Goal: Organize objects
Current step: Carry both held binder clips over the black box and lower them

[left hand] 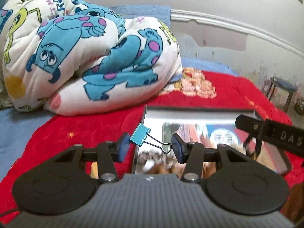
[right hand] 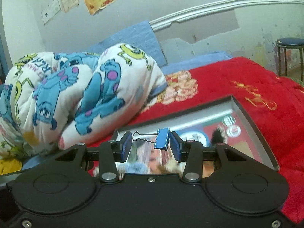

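The left gripper is hovering over the near edge of a shallow metal tray that is lying on a red blanket spread across the bed. Its fingers are standing apart, gripping nothing. Between them a blue binder clip is showing: its blue body is sitting toward 10 o'clock and its wire handles are stretching toward 4 o'clock, so the long axis is running from 10 to 4. Whether the clip is resting on the tray's rim or just inside is hard to say. At 3 o'clock the other gripper is poking into the left wrist view, its far end cut off by the frame edge.

In the right wrist view the right gripper is also hanging over the tray, fingers spread wide and empty. The same clip is lying between them, close against the finger at 3 o'clock, though whether it is touching is unclear. Here the body is at 3 o'clock and the wire loop is reaching toward 9 o'clock, making the long axis roughly level across the view.

The tray's floor is mirroring or carrying a colourful picture, smeared by blur and not readable. Behind it, at 10 o'clock, a rolled cartoon quilt is piling up on the bed, partly covering a blue pillow. A stool is standing by the wall at 2 o'clock.
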### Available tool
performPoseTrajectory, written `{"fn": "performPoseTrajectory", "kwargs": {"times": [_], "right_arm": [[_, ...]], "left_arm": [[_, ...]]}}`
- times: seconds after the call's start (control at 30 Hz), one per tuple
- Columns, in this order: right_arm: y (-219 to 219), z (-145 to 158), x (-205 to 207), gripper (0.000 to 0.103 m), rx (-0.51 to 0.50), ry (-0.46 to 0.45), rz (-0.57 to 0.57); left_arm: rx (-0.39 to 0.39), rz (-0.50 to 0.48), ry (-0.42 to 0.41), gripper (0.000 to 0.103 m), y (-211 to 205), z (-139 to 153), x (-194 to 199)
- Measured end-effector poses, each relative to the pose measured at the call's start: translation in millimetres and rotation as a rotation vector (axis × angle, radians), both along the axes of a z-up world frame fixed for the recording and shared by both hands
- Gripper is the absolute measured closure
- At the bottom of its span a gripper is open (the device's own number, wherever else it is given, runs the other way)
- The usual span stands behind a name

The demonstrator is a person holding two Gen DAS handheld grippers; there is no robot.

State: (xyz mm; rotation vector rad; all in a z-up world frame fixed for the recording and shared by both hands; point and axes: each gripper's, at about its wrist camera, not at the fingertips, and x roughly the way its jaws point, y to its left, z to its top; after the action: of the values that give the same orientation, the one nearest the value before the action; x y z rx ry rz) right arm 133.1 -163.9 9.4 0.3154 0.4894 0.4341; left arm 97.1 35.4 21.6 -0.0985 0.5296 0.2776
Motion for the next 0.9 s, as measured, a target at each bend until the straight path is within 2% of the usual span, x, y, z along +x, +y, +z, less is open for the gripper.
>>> {"fn": "performPoseTrajectory", "kwargs": {"times": [0.1,0.3,0.43,0.57,0.77,0.9], "right_arm": [[1,3,19,0.061,0.008,-0.011,-0.004],[-8,-5,61,0.061,-0.017,0.012,-0.045],[-27,-23,80,0.061,0.055,0.092,-0.129],[-35,-34,87,0.061,0.025,0.147,-0.192],[-32,-36,85,0.061,0.005,0.159,-0.177],[-22,-46,86,0.061,-0.003,0.190,-0.153]], "left_arm": [[-0.026,-0.001,-0.015,0.050,1,5,21],[-0.001,-0.036,-0.023,0.050,-10,-3,63],[0.008,-0.085,0.004,0.050,-18,-27,69],[0.050,-0.128,0.039,0.050,-26,-46,72],[-0.025,-0.154,0.077,0.050,-26,-62,75],[0.010,-0.172,0.078,0.050,-34,-65,73]]}}
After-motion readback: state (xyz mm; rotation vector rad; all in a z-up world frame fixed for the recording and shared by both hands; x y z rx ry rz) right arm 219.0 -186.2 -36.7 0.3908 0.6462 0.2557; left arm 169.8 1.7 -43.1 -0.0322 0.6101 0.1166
